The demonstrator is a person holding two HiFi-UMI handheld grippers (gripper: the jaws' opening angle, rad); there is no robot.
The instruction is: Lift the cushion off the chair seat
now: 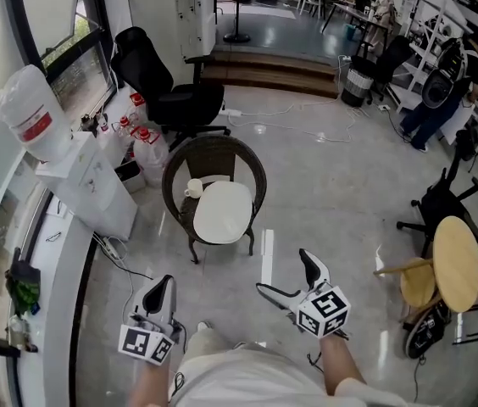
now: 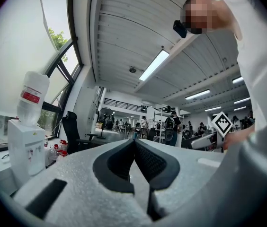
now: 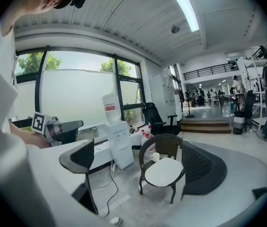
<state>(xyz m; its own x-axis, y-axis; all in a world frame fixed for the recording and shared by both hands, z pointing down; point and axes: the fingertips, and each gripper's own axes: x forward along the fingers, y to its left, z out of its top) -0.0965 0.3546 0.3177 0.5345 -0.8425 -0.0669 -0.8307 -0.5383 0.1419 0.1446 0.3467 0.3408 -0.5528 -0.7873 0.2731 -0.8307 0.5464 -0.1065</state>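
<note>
White cushion (image 1: 224, 211) lies flat on the seat of the wicker chair (image 1: 213, 153), so none of the lift is done. You have yet to reach it, take hold and raise it.

Both tools are well short of the chair, low in the head view in front of your body. Your right hand-held gripper (image 1: 284, 273) has its jaws spread wide with nothing between them. In its own view the cushion (image 3: 164, 172) shows in the gap, far off. Your left hand-held gripper (image 1: 163, 285) has its jaws pressed together and is empty. You would likely need to open it if you want both sides of the cushion.

A white mug (image 1: 194, 188) sits on the seat at the cushion's back left corner, touching it or just beside it. My guess is that a careless pull there could tip it.

The near edge of the cushion overhangs the seat front and faces you, which looks like the easiest place to grip. The curved backrest closes off the far side.

Bare floor (image 1: 332, 202) gives open room ahead and to the right of the chair. On the left, the water dispenser (image 1: 87, 185), bottles (image 1: 147, 147) and a floor cable (image 1: 117, 256) crowd in. A white strip (image 1: 267, 258) lies on the floor in your path.
</note>
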